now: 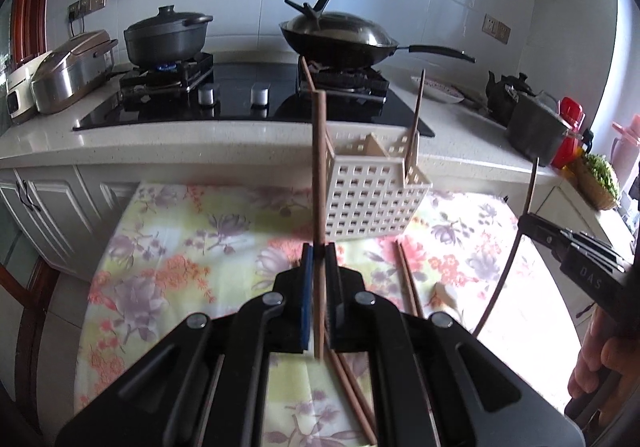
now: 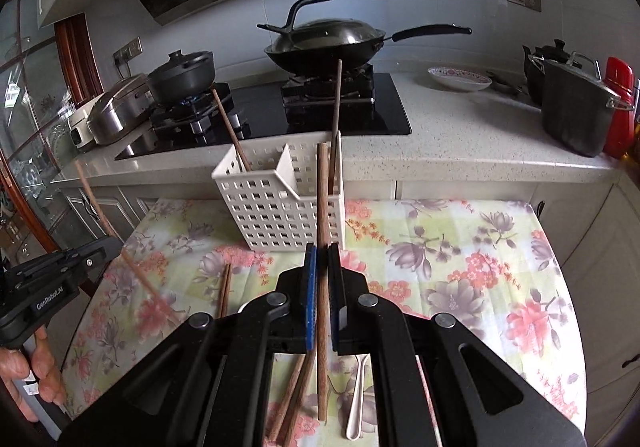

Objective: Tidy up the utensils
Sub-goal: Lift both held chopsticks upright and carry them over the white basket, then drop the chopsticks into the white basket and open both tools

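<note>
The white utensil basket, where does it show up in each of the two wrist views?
Left wrist view: white utensil basket sits just right of centre, behind the held chopstick.
Right wrist view: the basket sits just left of centre, on the floral cloth.
Shared landmark: the lidded wok behind it.

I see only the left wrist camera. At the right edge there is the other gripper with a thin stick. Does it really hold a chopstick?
Observer: Yes. The right gripper is shut on one chopstick, which stands nearly upright in front of the basket.
Operator: I also see a small white thing on the cloth. What is it?
Observer: It is a white spoon. It lies flat on the flowered cloth beneath the right gripper, beside loose chopsticks.
</note>
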